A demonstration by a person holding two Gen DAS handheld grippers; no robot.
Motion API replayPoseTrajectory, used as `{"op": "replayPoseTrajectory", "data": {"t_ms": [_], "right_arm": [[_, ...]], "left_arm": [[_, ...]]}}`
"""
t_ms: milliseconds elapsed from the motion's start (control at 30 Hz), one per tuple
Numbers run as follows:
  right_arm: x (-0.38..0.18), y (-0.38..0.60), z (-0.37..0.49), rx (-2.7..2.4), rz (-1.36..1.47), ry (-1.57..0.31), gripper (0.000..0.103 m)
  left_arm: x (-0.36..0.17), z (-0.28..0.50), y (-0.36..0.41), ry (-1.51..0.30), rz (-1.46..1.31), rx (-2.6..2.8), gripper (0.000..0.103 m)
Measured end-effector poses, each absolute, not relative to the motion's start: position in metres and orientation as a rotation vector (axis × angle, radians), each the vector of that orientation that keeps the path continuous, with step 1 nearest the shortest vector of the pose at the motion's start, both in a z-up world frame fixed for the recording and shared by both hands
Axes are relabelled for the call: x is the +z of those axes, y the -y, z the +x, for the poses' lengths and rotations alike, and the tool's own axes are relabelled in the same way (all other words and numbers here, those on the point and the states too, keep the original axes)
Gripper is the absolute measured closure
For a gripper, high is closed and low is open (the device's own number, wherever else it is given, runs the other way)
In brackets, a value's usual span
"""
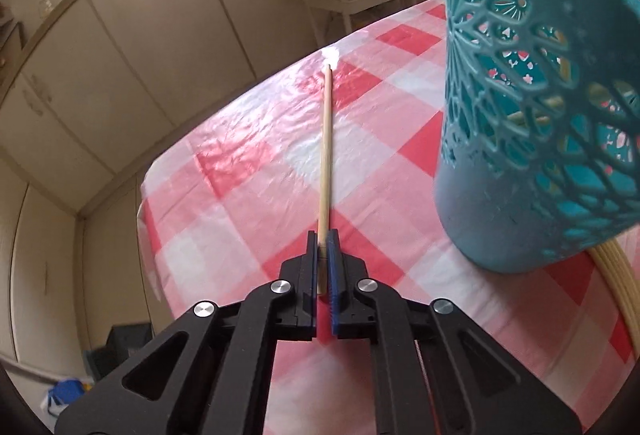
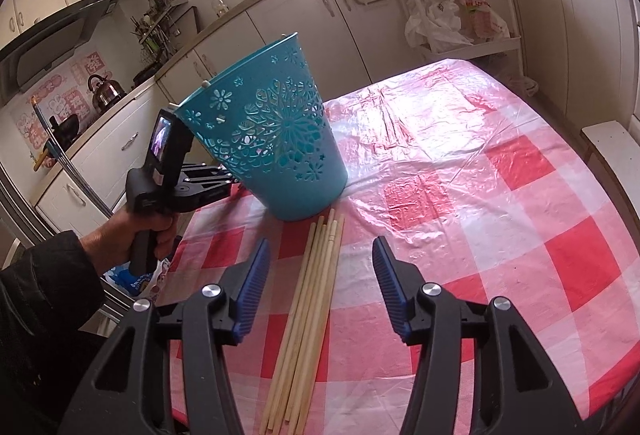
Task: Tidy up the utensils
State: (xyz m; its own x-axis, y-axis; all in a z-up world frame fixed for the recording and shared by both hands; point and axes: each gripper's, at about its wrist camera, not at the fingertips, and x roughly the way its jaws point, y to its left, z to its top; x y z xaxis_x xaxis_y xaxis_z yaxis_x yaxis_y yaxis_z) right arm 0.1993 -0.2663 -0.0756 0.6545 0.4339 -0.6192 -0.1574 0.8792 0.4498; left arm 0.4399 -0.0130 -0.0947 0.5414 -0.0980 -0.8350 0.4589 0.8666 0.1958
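Left wrist view: left tongs (image 1: 324, 235) pinch one wooden chopstick (image 1: 325, 147) near its end, above the surface (image 1: 248, 155). Right tongs (image 2: 320, 255) stand spread over loose chopsticks (image 2: 308, 315) beside the teal basket (image 2: 272, 139) (tilted). Light, stiff, smooth; grip mid-shaft.

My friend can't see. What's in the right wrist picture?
An open right gripper hovers over a bundle of pale wooden chopsticks on a red-and-white checked tablecloth. Behind them stands a teal plastic cutout basket.
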Motion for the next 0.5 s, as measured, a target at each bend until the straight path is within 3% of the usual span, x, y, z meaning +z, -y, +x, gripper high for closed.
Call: {"op": "replayPoseTrajectory", "data": {"t_ms": [500], "right_arm": [[-0.092,0.25,0.191,0.503,0.46,-0.963,0.051]], "left_arm": [[-0.044,0.254,0.01,-1.039,0.135,-0.375,0.099]]}}
